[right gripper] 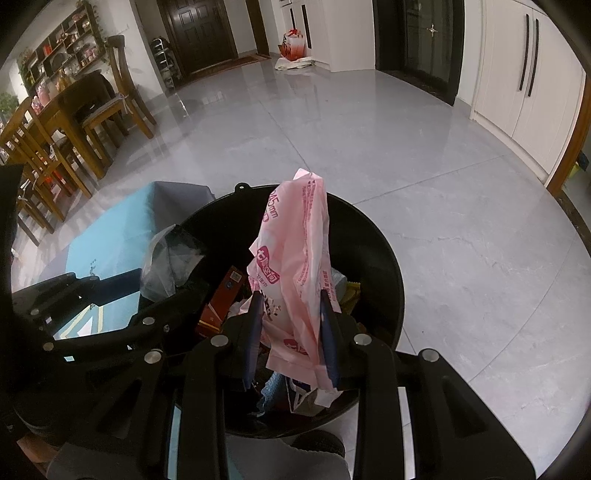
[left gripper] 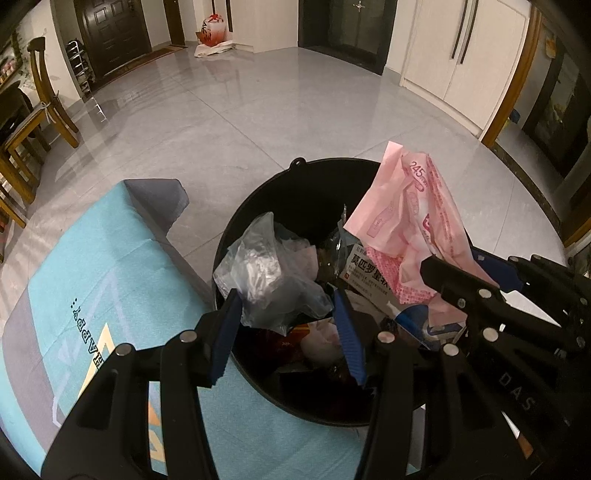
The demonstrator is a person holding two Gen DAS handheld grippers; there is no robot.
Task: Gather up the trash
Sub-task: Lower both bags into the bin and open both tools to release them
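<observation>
A black trash bin [left gripper: 255, 206] [right gripper: 380, 254] stands on the grey tile floor, holding several boxes and wrappers. My left gripper [left gripper: 286, 314] is over the bin with a crumpled clear plastic bag [left gripper: 266, 273] between its wide-apart blue pads; the bag touches the left pad. My right gripper [right gripper: 291, 317] is shut on a pink plastic package [right gripper: 295, 266] and holds it upright above the bin. In the left wrist view the pink package [left gripper: 410, 218] and the right gripper [left gripper: 476, 280] show at the right. The clear bag [right gripper: 170, 258] shows left in the right wrist view.
A teal and grey mat [left gripper: 99, 280] [right gripper: 107, 251] lies left of the bin. Wooden chairs and a table [right gripper: 55, 129] stand at the far left. White cabinets [right gripper: 524, 74] line the right wall. A red and white bag [left gripper: 212, 31] sits far back by the doors.
</observation>
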